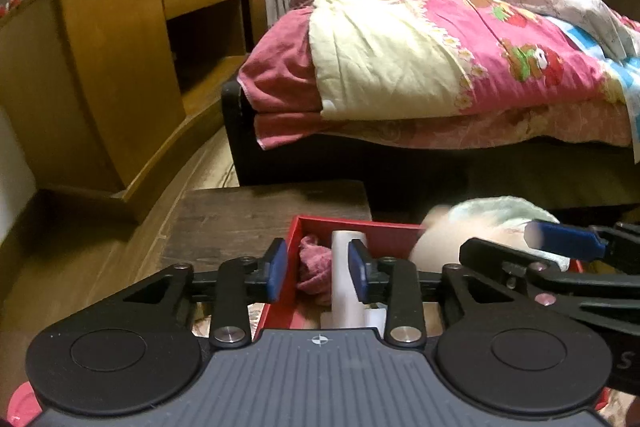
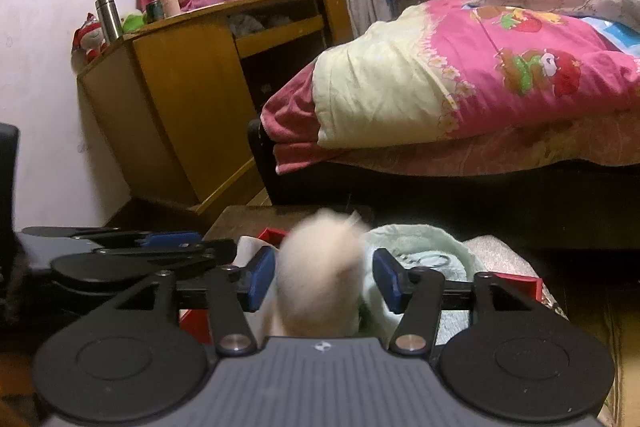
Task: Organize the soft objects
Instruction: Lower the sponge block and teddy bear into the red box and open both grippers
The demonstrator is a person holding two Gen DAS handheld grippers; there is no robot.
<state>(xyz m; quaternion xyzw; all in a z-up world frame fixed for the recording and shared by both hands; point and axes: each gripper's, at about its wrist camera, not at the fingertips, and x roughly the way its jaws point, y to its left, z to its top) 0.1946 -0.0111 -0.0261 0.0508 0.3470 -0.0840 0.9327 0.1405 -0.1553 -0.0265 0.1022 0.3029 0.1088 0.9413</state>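
Over by the window, the bed [image 1: 440, 75] fills the far side of the room, heaped with a pink cartoon-print quilt [image 1: 532, 47] whose pale yellow lining [image 1: 376, 59] is folded back at the near corner. To its left stands a wooden cabinet [image 1: 112, 67] with open shelves, a steel flask [image 2: 109, 17] and a small red-and-white plush doll [image 2: 90, 41] on top.

Nearer, a dark wooden low table [image 1: 248, 219] carries a red box [image 1: 356, 227]. Inside the box lie a crumpled pink cloth [image 1: 316, 267] at the left and a white divider-like piece [image 1: 347, 267] standing upright beside it. A mint-green towel [image 2: 424, 255] is bunched over the right part of the box.

The left gripper [image 1: 318, 269] hovers over the box's left end, its blue-padded fingers [image 1: 278, 269] spread apart with the pink cloth and white piece between them, clamping neither. The right gripper [image 2: 326, 281] sits above the towel, jaws parted, with a fluffy cream plush toy [image 2: 320, 267] between the pads [image 2: 260, 281]; the toy is blurred, and I cannot tell if the pads touch it.
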